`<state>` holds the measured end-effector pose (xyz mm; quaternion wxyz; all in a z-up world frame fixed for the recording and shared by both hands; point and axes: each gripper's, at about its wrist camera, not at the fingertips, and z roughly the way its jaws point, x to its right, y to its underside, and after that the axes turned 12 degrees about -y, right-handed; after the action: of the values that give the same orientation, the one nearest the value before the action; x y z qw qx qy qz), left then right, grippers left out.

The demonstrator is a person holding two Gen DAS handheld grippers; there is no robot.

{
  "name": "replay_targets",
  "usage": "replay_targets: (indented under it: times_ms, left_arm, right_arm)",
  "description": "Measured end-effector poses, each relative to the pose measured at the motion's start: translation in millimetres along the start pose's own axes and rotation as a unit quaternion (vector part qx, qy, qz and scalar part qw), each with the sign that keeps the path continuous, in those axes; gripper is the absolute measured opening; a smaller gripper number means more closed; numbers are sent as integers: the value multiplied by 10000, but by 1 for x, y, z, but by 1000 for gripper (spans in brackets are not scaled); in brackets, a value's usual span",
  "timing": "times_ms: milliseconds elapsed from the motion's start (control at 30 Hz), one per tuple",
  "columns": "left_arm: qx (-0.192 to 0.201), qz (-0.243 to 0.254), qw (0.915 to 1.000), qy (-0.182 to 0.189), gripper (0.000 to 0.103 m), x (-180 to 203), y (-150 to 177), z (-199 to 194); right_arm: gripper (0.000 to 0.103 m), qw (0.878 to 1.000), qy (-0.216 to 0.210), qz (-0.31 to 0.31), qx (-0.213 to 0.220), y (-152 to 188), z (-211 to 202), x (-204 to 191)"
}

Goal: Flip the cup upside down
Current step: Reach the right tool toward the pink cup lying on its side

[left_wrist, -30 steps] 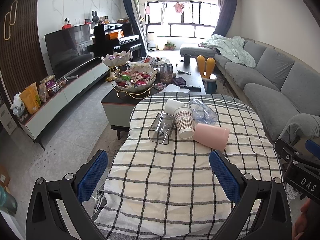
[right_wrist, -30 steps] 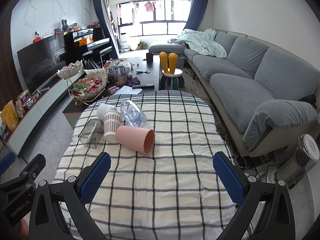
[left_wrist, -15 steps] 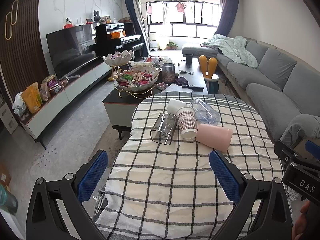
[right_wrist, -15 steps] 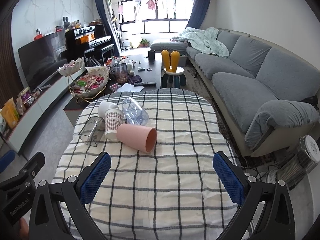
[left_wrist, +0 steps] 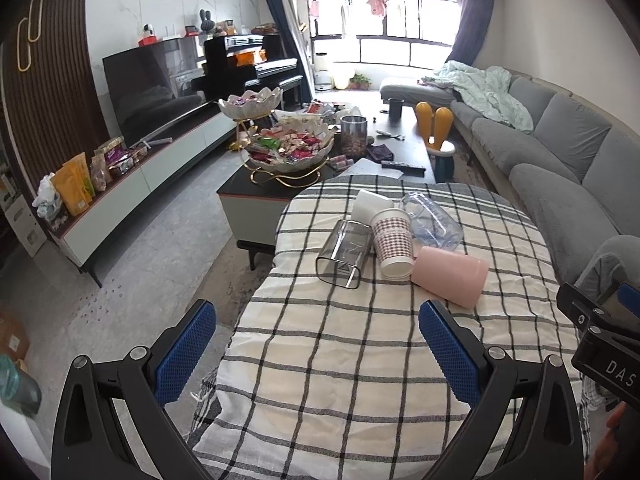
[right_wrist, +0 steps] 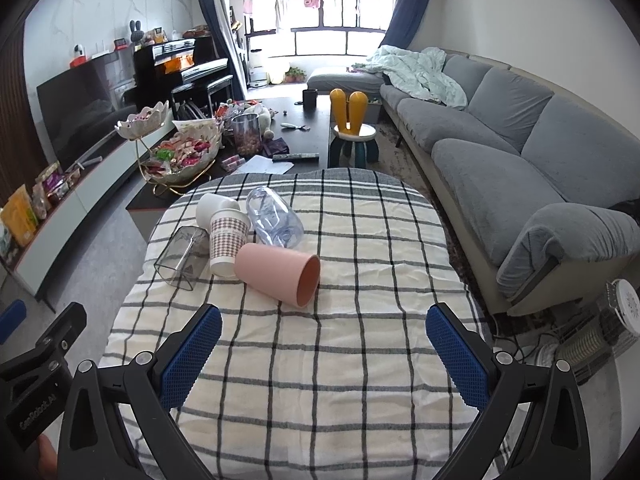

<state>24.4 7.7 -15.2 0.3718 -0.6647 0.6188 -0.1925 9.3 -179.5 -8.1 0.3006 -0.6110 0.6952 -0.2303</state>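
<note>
Both the left gripper (left_wrist: 316, 344) and the right gripper (right_wrist: 322, 346) hang with jaws spread wide and empty. Ahead of the right jaws, well beyond the fingertips, the pink cup (right_wrist: 278, 274) lies on its side on the checked cloth (right_wrist: 340, 360), touching the patterned cup (right_wrist: 228, 242). A careless grab could roll it, knock its neighbours or bunch the cloth.

You have bright daylight from the blown-out window (left_wrist: 384, 46), soft shadows on the checked tablecloth (right_wrist: 340, 360), sharp focus throughout, strong fisheye bending, black vignette at your corners.
</note>
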Motion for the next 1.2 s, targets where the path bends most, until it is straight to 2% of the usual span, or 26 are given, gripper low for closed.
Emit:
replay_targets:
  times_ms: [167,300,400,533,700,867,1067,1200]
  left_arm:
    - [-193,-220,9986,-447,103,1,-7,14]
    - [-350,-325,9973,-560,103,2,-11,23]
    - [-409,-412,9963,-641,103,3,-14,28]
    - [-587,-546,9941,-736,103,6,-17,37]
    - [-1022,-977,9853,-958,103,3,-13,56]
    - [-1539,-1449,9713,-1088,103,1,-7,78]
    - [-1737,-1586,9647,-1187,103,6,-8,96]
    - [-1890,-1494,9635,-1169,103,16,-8,111]
  right_arm:
    - [102,9992,-81,-324,-234,-19,20,-5]
    - [102,9957,-268,-614,-639,-36,45,-10]
    - [102,9903,-411,-881,-990,-48,66,-17]
    - [102,9772,-569,-1350,-1536,-60,97,-31]
    - [102,9517,-638,-1896,-2329,-70,139,-44]
    - [102,9155,-522,-2664,-2969,-69,175,-66]
    - [99,8766,-440,-3054,-3692,-61,217,-73]
    - [94,8568,-445,-3132,-4073,-53,240,-71]
